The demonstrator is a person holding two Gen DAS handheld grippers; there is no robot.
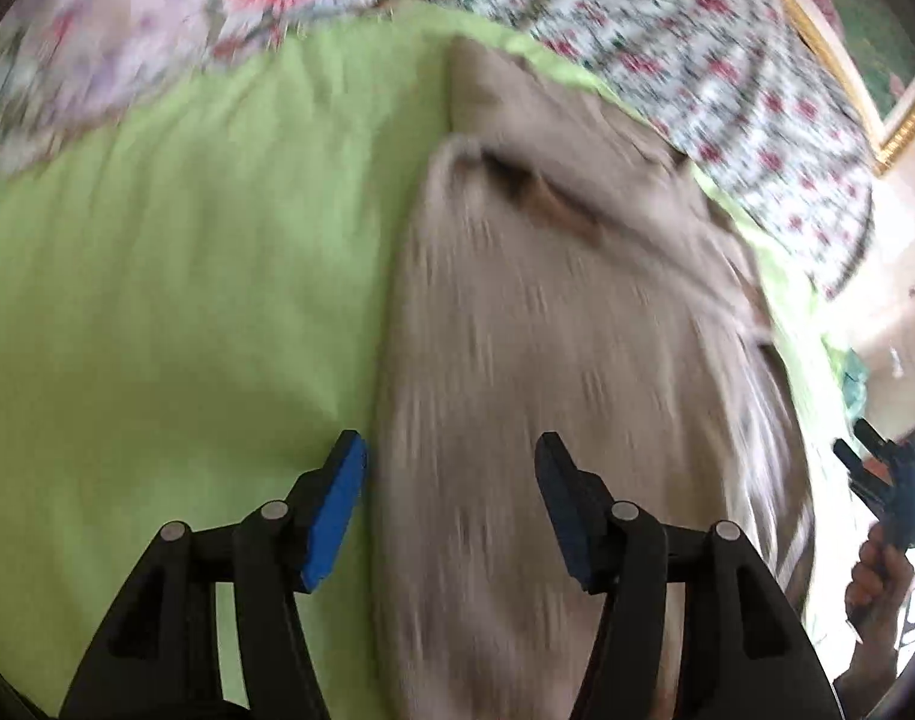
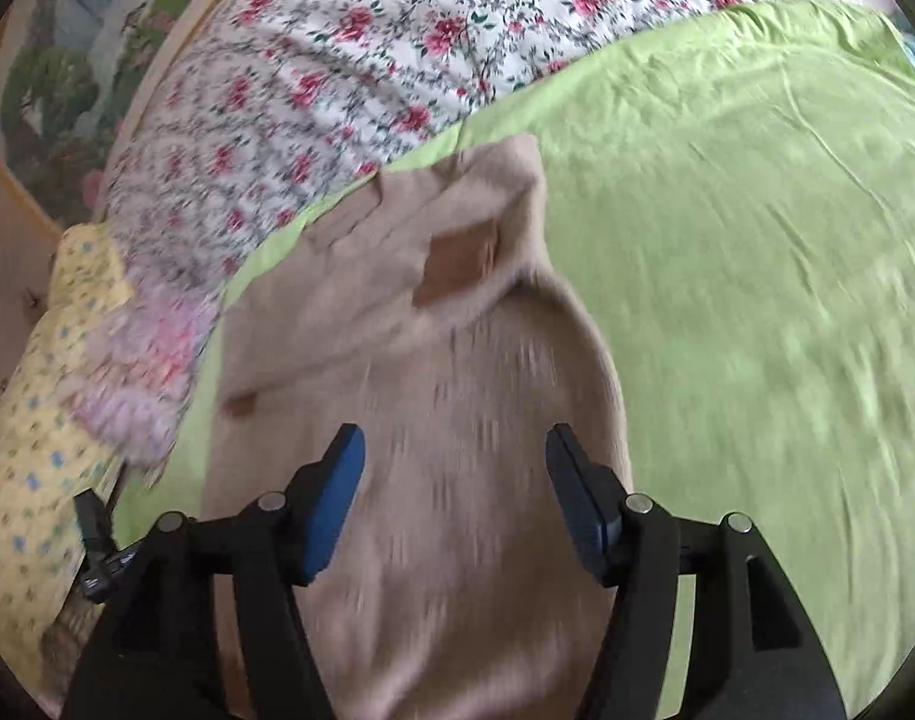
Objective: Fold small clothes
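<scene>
A beige knitted garment (image 1: 553, 312) with a brown label lies lengthwise on the green sheet (image 1: 157, 300). My left gripper (image 1: 451, 450) is open, just above the garment's left edge, holding nothing. In the right wrist view the same garment (image 2: 457, 372) shows its brown inner patch (image 2: 457, 264) near the far end. My right gripper (image 2: 455, 444) is open above the garment's near part, holding nothing. The right gripper also shows at the right edge of the left wrist view (image 1: 889, 474), held by a hand. Both views are blurred by motion.
A floral quilt (image 2: 349, 60) lies bunched along the far side of the green sheet (image 2: 757, 240). A yellow patterned cloth (image 2: 31, 450) and a pink fuzzy item (image 2: 151, 360) sit at the left. A framed picture (image 1: 877, 60) hangs behind.
</scene>
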